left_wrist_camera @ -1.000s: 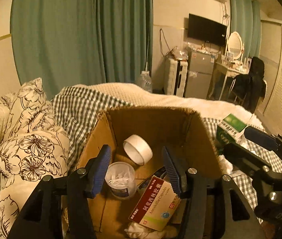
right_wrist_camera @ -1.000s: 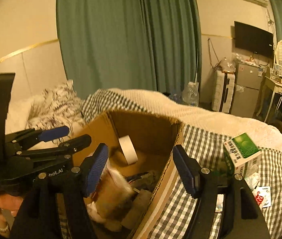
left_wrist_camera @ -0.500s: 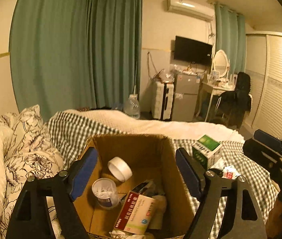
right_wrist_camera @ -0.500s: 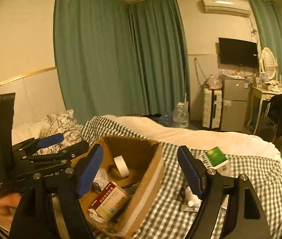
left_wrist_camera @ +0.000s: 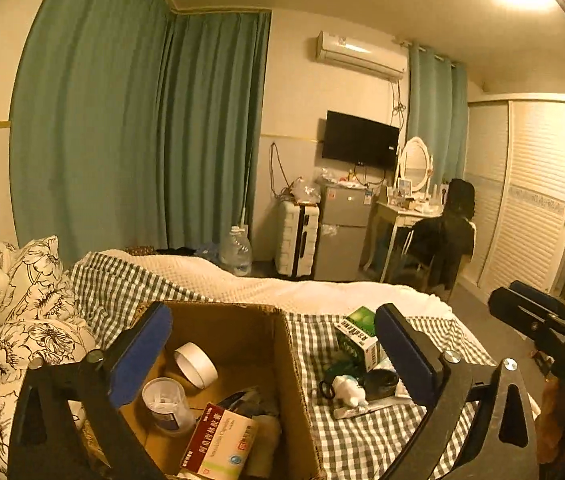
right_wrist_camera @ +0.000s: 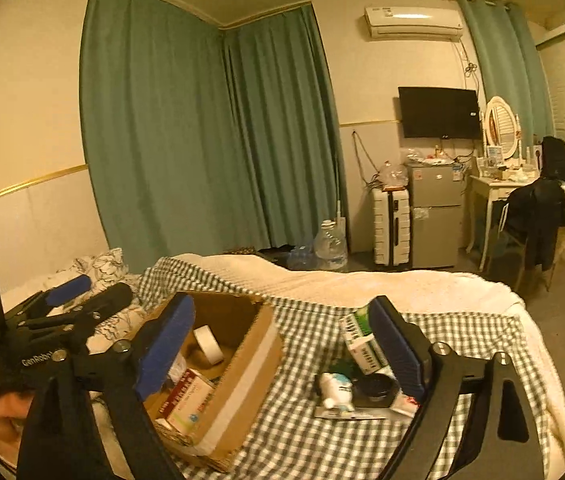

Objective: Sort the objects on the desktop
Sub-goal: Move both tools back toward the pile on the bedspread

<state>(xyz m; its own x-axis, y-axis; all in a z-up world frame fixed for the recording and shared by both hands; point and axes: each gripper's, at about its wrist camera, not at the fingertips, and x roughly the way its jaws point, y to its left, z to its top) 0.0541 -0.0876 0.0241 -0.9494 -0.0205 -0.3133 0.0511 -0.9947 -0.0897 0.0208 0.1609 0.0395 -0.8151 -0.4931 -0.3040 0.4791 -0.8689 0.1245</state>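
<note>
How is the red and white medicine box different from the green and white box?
The red and white medicine box sits inside the cardboard box, leaning among other items; the green and white box lies outside on the checked blanket. One has a red band, the other a green top. Both are small printed cartons.

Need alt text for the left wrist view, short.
Open left gripper hangs empty over a cardboard box on a checked bed, holding a tape roll, a cup and a medicine box. A green carton, a small bottle and a dark jar lie beside it.
</note>
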